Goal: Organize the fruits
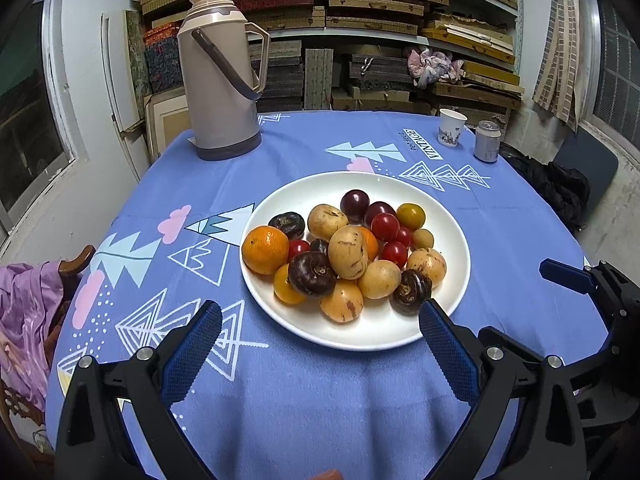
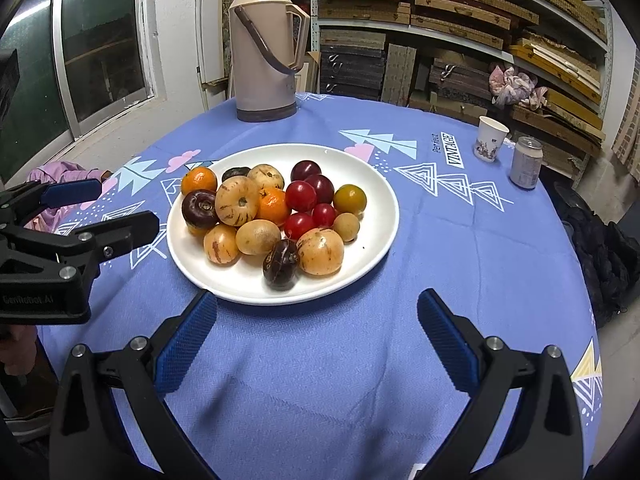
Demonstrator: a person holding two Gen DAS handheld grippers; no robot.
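Holding both the left gripper (image 1: 320, 332) and right gripper (image 2: 318, 320) spread wide and empty, you face mixed fruits (image 1: 348, 254) piled on the plate (image 1: 360, 338) on the counter (image 1: 320, 400); gathered, or awaiting sorting, either fits.

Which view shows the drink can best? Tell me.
Right wrist view: the drink can stands larger and clearer, beside the paper cup. Left wrist view shows the can smaller, farther off, near the table's far edge.
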